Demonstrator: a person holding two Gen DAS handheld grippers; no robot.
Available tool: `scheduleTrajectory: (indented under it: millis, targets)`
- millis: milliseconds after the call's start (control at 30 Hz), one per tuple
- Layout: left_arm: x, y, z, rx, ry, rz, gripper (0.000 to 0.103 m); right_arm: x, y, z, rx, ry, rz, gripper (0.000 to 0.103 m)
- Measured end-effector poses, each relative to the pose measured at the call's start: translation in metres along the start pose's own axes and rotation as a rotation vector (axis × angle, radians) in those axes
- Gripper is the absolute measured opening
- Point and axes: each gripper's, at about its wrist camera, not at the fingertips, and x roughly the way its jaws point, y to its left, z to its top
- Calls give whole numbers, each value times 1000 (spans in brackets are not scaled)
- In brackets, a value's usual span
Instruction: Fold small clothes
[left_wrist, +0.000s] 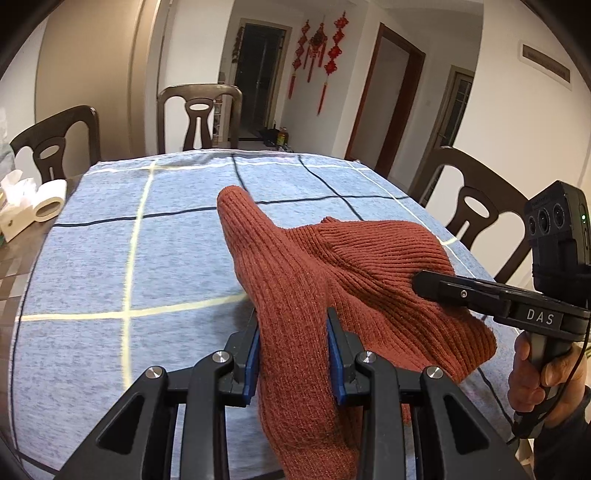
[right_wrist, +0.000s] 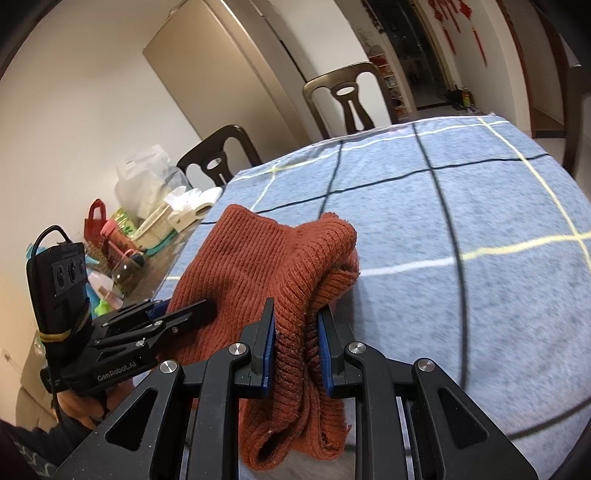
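Left wrist view: the left gripper (left_wrist: 291, 354) is clenched on a fold of the rust-red knitted garment (left_wrist: 332, 266), which hangs lifted over the blue checked tablecloth (left_wrist: 129, 258). The right gripper (left_wrist: 419, 282) comes in from the right side and pinches another part of the same knit. In the right wrist view, its blue pads (right_wrist: 266, 354) press a thick bunch of the cloth. Dark chairs (left_wrist: 201, 114) stand behind the table.

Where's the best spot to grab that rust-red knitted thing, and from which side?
On its near edge, from the person's side. The knit garment is limp, so pinching bunched ribbed edge works: left gripper and right gripper each clamp a fold there.
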Motion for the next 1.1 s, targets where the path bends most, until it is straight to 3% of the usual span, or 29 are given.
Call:
scheduleTrajectory:
  millis: [567, 833, 933, 1100]
  targets:
    - [3, 82, 27, -57, -33, 63, 33, 71, 37, 38, -42, 13, 80, 20]
    - [40, 111, 11, -123, 51, 57, 35, 106, 10, 31, 19, 94, 38, 21]
    - [38, 118, 7, -166, 50, 24, 38, 111, -4, 26, 74, 124, 54, 23]
    - [28, 117, 7, -157, 56, 41, 40, 99, -1, 31, 56, 119, 31, 28]
